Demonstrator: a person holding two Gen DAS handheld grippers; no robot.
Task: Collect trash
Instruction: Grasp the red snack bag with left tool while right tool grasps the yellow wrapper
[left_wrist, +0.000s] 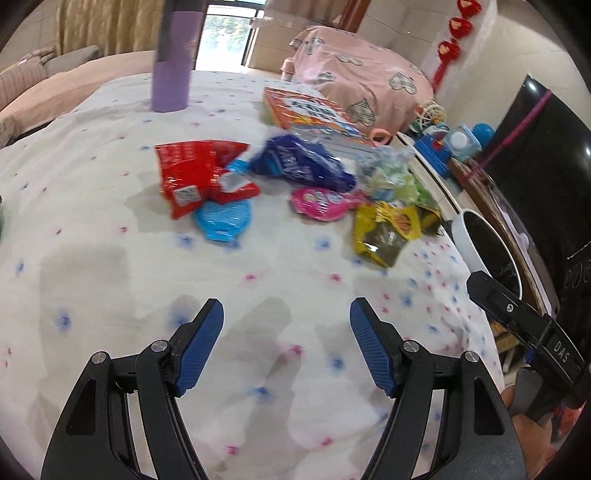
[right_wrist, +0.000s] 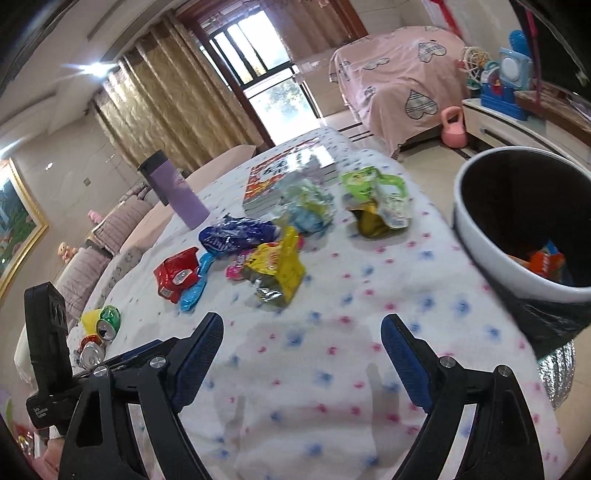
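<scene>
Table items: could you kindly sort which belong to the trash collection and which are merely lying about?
Job: red wrapper, blue wrapper, pink wrapper, yellow wrapper, green wrapper, cans, bin.
Lying about: purple bottle, book, kettlebell.

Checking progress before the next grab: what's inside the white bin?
The white bin has a black liner, with an orange wrapper and other scraps showing. The near wall hides the bottom.

My table wore a white dotted cloth (left_wrist: 110, 277); on it lay crumpled wrappers (left_wrist: 207, 177), a book (left_wrist: 314, 114), a purple bottle (left_wrist: 171, 74), cans (right_wrist: 107, 321).
</scene>
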